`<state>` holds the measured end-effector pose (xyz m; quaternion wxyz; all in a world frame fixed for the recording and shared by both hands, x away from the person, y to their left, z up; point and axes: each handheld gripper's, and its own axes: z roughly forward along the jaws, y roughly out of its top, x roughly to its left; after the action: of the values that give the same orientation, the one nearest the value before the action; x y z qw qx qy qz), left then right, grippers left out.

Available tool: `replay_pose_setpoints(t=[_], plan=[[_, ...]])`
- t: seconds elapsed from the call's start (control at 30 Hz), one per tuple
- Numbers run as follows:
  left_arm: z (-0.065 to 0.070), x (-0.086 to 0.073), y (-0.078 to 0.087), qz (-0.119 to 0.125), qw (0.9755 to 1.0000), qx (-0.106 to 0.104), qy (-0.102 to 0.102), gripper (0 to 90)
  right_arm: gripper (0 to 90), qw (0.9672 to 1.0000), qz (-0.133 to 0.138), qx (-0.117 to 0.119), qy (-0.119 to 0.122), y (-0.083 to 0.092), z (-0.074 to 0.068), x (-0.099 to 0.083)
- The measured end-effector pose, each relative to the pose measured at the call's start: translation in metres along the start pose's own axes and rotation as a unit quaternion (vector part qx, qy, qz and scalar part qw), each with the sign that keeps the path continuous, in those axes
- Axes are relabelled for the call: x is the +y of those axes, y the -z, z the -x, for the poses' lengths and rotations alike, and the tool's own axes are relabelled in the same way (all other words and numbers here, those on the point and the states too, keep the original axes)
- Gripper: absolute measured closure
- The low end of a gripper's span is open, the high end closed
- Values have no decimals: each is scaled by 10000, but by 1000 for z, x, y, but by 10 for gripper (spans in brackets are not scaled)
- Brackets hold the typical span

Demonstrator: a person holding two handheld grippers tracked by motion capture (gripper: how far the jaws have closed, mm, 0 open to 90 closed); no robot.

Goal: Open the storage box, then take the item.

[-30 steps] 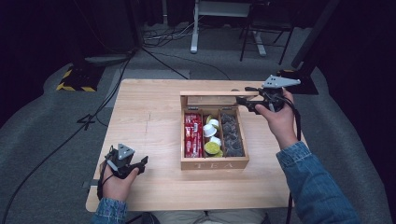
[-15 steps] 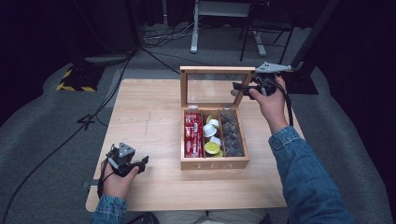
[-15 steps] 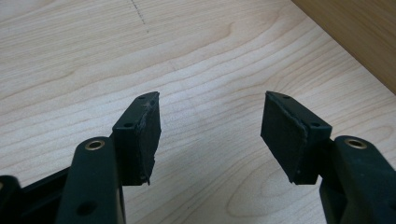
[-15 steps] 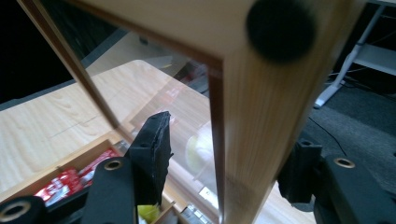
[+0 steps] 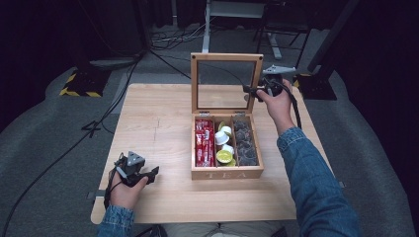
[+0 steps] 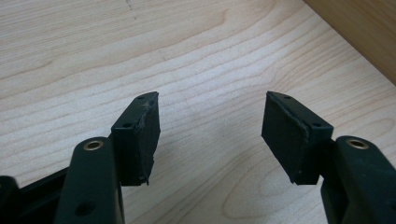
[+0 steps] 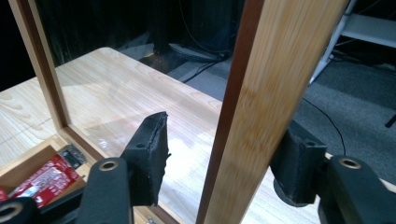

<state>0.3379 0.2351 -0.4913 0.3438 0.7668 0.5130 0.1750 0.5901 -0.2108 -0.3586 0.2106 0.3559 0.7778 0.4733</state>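
Observation:
A wooden tea box [image 5: 227, 173] sits right of the table's middle with its glass lid [image 5: 226, 57] standing upright. Inside are red packets [image 5: 203, 143], white and yellow pods [image 5: 225, 145] and dark pods [image 5: 244, 143]. My right gripper [image 5: 249, 90] straddles the lid's right frame post [image 7: 275, 70]. Its jaws have just opened a little, and the near pad [image 7: 152, 149] stands off the wood. My left gripper [image 5: 153, 173] rests low at the table's front left. Its jaws are open over bare wood [image 6: 210, 126], with nothing between them.
The box's wooden side [image 6: 364, 32] lies just beyond my left gripper. Bare tabletop [image 5: 153, 118] spreads left of the box. Cables [image 5: 113, 98], a yellow-striped floor plate [image 5: 81, 84] and a stand's legs [image 5: 232, 19] lie on the grey carpet beyond the table.
The glass lid has swung up from low over the box to upright. My right hand moved left along with its frame. The left hand stayed put.

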Motion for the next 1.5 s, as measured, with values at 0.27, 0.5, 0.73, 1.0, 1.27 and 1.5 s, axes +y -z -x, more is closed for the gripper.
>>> replay_pose_setpoints(t=[0.27, 0.5, 0.73, 1.0, 1.27, 1.5], plan=[[1, 0, 0, -18, 10000, 2, -42, 373, 357, 9997, -117, -104, -194, -10, 3, -8], [3, 0, 0, 7, 10000, -15, -8, 372, 345, 9994, -140, -196, -260, -10, 3, -10], [3, 1, -1, -6, 10000, -32, -56, 371, 326, 9983, 88, -358, -447, 10, 1, -4], [13, 9, -5, -9, 9999, -118, -91, 362, 334, 9991, 182, -136, -358, 46, -20, -2], [18, 9, -4, -29, 9998, -78, -174, 339, 265, 9991, -37, 406, -110, 65, -65, -15], [15, 5, -7, -65, 9998, -35, -177, 318, 214, 9982, -167, 568, 66, 62, -102, -20]])
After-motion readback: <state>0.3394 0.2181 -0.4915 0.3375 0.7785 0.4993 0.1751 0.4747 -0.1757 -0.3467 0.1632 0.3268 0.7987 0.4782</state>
